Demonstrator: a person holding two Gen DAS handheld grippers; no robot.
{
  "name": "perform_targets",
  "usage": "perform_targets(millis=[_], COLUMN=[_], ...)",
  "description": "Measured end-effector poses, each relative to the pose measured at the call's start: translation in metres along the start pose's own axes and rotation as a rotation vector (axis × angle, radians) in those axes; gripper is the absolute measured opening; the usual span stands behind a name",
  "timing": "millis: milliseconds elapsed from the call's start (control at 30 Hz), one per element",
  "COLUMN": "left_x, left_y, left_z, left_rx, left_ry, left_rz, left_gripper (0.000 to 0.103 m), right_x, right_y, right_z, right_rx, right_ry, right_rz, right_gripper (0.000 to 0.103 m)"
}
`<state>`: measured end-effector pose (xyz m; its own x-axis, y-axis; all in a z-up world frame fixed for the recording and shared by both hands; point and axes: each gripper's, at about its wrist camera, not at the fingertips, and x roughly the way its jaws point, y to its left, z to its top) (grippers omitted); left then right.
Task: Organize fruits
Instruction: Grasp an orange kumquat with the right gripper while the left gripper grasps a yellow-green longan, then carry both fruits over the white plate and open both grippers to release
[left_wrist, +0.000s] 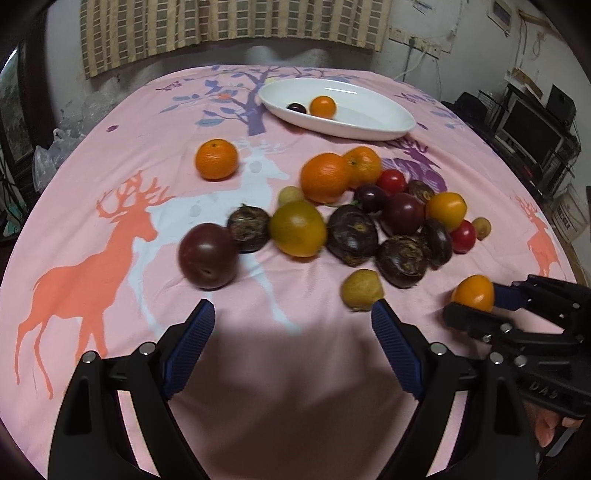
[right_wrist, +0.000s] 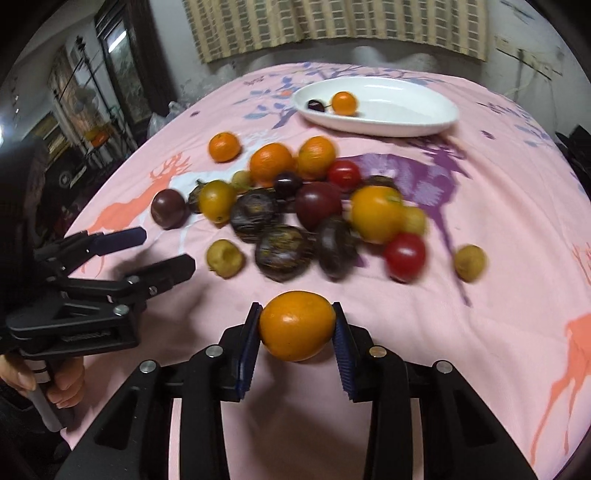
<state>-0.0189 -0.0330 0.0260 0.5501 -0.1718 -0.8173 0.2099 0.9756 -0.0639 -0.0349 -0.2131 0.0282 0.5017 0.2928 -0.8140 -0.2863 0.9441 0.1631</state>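
Fruit was the matter in hand: a small orange tomato sat pinched between the blue pads of the right claw, nearest the camera and seemingly just above the pink cloth covering the desk. To its left, the left claw stood wide apart and held nothing, low over the cloth. Beyond both lay the loose pile: dark plums, brown round fruits, red cherry tomatoes, yellow ones, and three oranges, many touching one another. One dark plum and a pale yellow fruit lay nearest the left claw. Farthest off stood a white oval dish, already holding one small orange fruit and a dark cherry.

The step appeared to be carrying the gripped tomato to the dish. Doing it well probably meant keeping the squeeze gentle, lifting clear above the pile so nothing rolled, and releasing low inside the dish, beside the two fruits there.
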Motion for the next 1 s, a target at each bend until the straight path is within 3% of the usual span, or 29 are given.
perform_targets(millis=[167,200,333,400,567,667,833,1000], left_x=[0.015,0.020,0.028,0.026,0.010,-0.014,-0.034,-0.016], left_y=[-0.019,-0.023,-0.036,-0.040,-0.042,-0.037,-0.035,-0.041], left_z=[0.002,0.002,0.007,0.009,0.010,0.025,0.075,0.143], left_rx=[0.027,0.034,0.081,0.100,0.137,0.132,0.123,0.114], left_ry=[0.035,0.047,0.031,0.022,0.017,-0.030,-0.109,-0.154], left_rz=[-0.020,-0.024,0.008,-0.003,-0.039,-0.076,-0.099,-0.065], left_gripper=[0.082,0.072,0.054,0.029,0.029,0.029,0.029,0.029], right_x=[-0.009,-0.010,-0.012,-0.013,-0.024,-0.038,-0.063,-0.055], right_y=[-0.023,-0.026,-0.030,-0.030,-0.027,-0.026,-0.026,-0.039], right_z=[-0.008,-0.009,-0.012,-0.012,-0.009,0.003,0.048,0.106], right_rx=[0.053,0.057,0.062,0.060,0.039,0.022,-0.041,-0.066], right_ry=[-0.017,-0.019,-0.026,-0.030,-0.046,-0.076,-0.183,-0.248], right_rz=[-0.003,0.000,0.009,0.011,0.022,0.033,-0.005,-0.029], right_gripper=[0.038,0.038,0.038,0.038,0.038,0.038,0.038,0.038])
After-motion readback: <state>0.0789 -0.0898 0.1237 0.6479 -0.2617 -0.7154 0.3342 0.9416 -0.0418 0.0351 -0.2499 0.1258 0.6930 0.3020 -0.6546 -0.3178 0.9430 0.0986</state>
